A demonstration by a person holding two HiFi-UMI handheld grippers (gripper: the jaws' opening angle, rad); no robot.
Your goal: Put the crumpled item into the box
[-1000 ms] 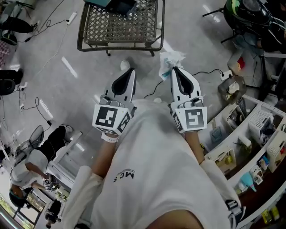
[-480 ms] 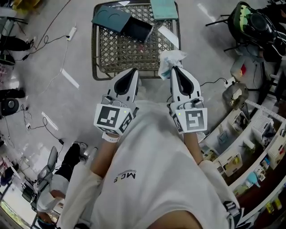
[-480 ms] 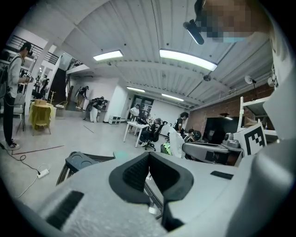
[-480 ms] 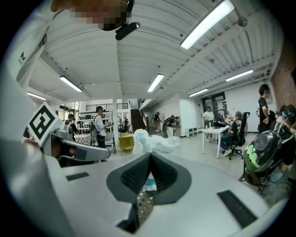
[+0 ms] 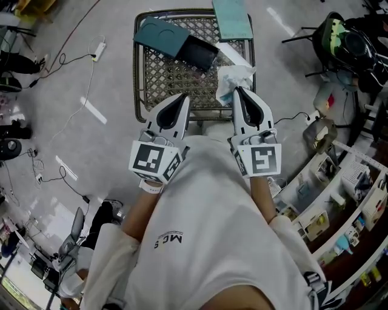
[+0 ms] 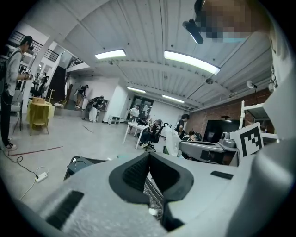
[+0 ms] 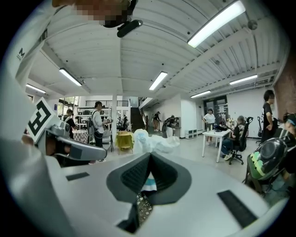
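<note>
A crumpled white item (image 5: 234, 77) sticks up from the tip of my right gripper (image 5: 237, 91), which is shut on it. In the right gripper view the crumpled item (image 7: 152, 140) bulges just past the closed jaws. My left gripper (image 5: 183, 97) is held beside it, shut with nothing in it. Both tips hover over the near edge of a wire-mesh table (image 5: 176, 75). On the mesh lie a dark open box (image 5: 195, 53) and a teal lid (image 5: 160, 37) at the far left. The left gripper view shows the crumpled item (image 6: 172, 141) to its right.
A teal flat piece (image 5: 231, 18) lies on the table's far right corner, with a white strip (image 5: 233, 51) beside it. Cables and a power strip (image 5: 97, 41) lie on the floor at the left. Shelves with small items (image 5: 339, 181) stand at the right. Several people stand in the room.
The wire-mesh table has come closer, from the top of the view to right under both gripper tips. Both grippers keep the same pose, and the crumpled item stays in the right one.
</note>
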